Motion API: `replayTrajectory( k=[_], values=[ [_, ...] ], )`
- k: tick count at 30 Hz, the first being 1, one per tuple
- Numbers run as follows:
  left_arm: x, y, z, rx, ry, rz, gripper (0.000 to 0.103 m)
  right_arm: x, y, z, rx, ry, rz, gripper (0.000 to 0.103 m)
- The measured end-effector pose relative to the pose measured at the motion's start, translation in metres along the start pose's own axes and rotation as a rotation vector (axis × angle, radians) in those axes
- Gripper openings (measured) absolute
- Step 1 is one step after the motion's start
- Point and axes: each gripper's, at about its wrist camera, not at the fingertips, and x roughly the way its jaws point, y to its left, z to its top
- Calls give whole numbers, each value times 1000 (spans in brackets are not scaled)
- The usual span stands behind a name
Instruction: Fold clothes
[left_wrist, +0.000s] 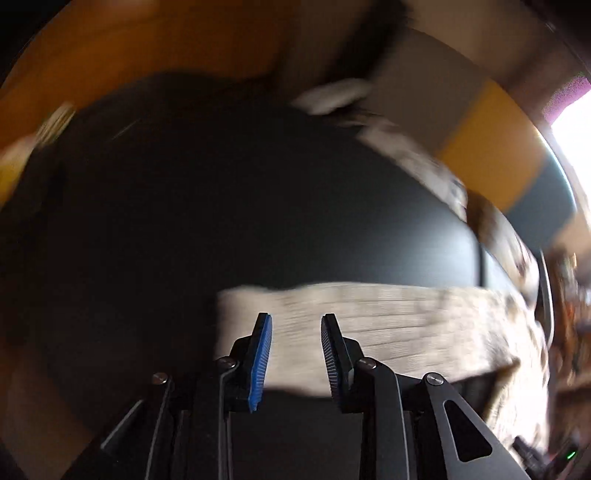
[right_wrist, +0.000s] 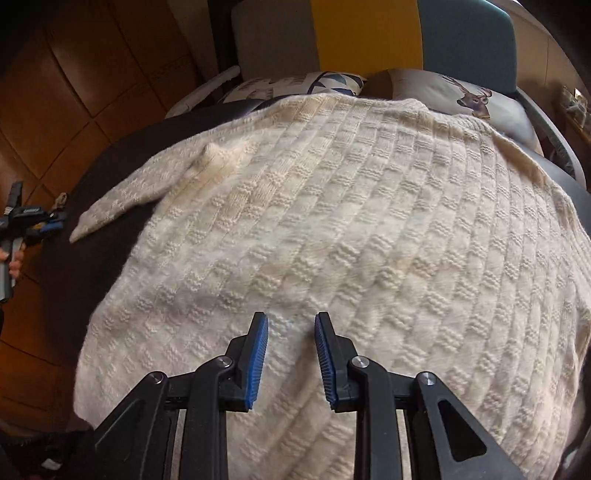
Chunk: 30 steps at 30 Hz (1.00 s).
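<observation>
Right wrist view: your right gripper (right_wrist: 291, 326) hangs over the near part of the cream knitted sweater (right_wrist: 332, 221), which lies spread flat on a dark round table (right_wrist: 110, 162). The jaws stand partly spread, with a clear gap between the blue pads (right_wrist: 258, 362); no fabric is pinched, and whether the tips touch the knit you cannot tell. One sleeve (right_wrist: 125, 199) runs out to the left, folded at the elbow, with its cuff lying on bare tabletop. On the right and at the far side the knit reaches close to the table rim; on the left a dark strip of tabletop shows between the sweater and the rim (this is the only open surface in this view). Two printed cushions (right_wrist: 461, 99) sit beyond the far edge, against a chair back.

At the far left of the same view, a hand (right_wrist: 13, 260) holds your left gripper (right_wrist: 22, 218) beside the table rim, well apart from the sleeve cuff.

Left wrist view (heavily blurred): the left gripper (left_wrist: 296, 319) shows its jaws partly spread with nothing between them. A pale band of sweater (left_wrist: 406, 325) lies beneath and beyond the tips and runs off to the right. Ahead and to the left of it, the dark tabletop (left_wrist: 221, 203) is bare as far as its rim.
</observation>
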Motion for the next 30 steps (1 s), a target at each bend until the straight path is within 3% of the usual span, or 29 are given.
replayTrajectory(
  k=[3, 7, 10, 15, 16, 17, 18, 20, 24, 30],
  values=[
    [6, 51, -4, -107, 59, -73, 30, -2, 9, 6, 20, -16, 5, 26],
    [21, 61, -6, -140, 107, -194, 33, -3, 20, 16, 12, -29, -13, 26],
    [32, 49, -1, -120, 122, -209, 37, -2, 26, 21, 2, -31, -24, 26],
    [44, 30, -1, -72, 121, -164, 44, 4, 28, 30, -19, -27, -36, 26],
    [44, 26, -2, -49, 111, -138, 41, 5, 28, 33, -22, -26, -36, 26],
    [45, 23, -3, -28, 100, -99, 11, 6, 27, 39, -23, -30, -35, 26],
    [45, 20, -4, -13, 89, -67, 8, 6, 24, 47, -22, -39, -31, 26],
    [39, 25, -4, -45, 60, -79, 7, 2, 17, 71, -20, -82, -20, 26],
    [8, 37, 15, -100, -81, -126, 7, 8, -7, 132, 18, -147, -31, 26],
    [8, 33, 52, -71, -128, -76, 7, 66, -22, 197, -24, -67, -76, 26]
  ],
)
